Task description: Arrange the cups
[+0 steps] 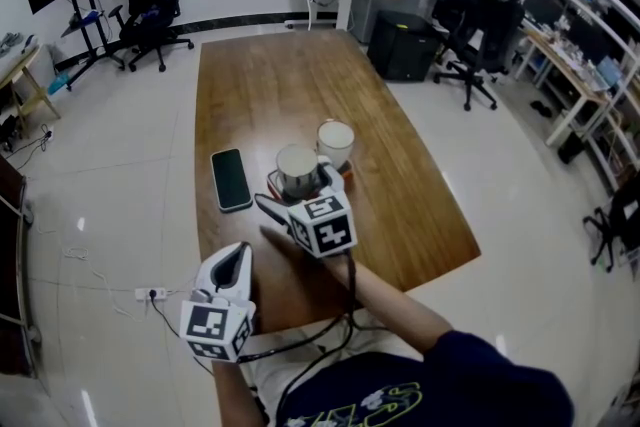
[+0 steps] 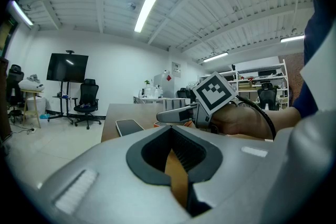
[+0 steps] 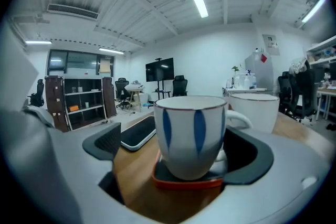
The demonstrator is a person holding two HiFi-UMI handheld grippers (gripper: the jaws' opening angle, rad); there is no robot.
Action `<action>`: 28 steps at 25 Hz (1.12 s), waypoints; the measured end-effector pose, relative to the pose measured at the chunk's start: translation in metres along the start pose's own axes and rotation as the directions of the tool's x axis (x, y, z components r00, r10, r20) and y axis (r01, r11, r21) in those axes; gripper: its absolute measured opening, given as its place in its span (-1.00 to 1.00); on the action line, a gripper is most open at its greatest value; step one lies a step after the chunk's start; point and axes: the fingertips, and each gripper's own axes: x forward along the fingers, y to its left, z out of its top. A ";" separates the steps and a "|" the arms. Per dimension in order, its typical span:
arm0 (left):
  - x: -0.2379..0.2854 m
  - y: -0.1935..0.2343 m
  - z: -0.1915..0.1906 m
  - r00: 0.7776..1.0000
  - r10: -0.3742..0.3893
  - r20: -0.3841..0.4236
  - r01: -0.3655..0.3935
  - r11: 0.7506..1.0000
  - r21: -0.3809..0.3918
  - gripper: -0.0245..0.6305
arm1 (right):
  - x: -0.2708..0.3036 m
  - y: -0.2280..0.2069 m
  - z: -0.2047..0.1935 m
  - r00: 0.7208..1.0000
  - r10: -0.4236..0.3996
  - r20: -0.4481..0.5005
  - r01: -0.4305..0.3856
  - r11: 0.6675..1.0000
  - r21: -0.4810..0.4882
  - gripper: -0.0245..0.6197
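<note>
Squarely between right gripper's parted jaws stands the cup (on coaster).

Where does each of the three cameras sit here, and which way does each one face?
Head view: on the person's head, looking steeply down at the table; shows the left gripper, the right gripper and a forearm.
Left gripper view: rides the left gripper by the table's near edge, facing the right gripper and the hand holding it; own jaws together, empty.
Right gripper view: rides the right gripper, facing the striped cup between its open jaws, white cup behind.
Shared: the phone shows in all three.
</note>
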 end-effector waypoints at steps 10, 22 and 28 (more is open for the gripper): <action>0.001 -0.001 0.000 1.000 0.001 0.004 -0.001 1.000 -0.004 -0.92 | -0.012 0.006 -0.011 1.000 0.000 0.020 0.000 1.000 0.002 0.87; 0.001 -0.001 0.001 1.000 0.000 0.003 0.000 1.000 -0.006 -0.92 | -0.073 0.002 -0.023 0.989 0.120 0.082 -0.120 0.993 -0.007 0.86; -0.002 0.004 -0.001 1.000 0.002 -0.002 -0.003 1.000 -0.008 -0.92 | -0.105 -0.017 -0.036 0.969 0.214 0.122 -0.216 0.976 0.010 0.65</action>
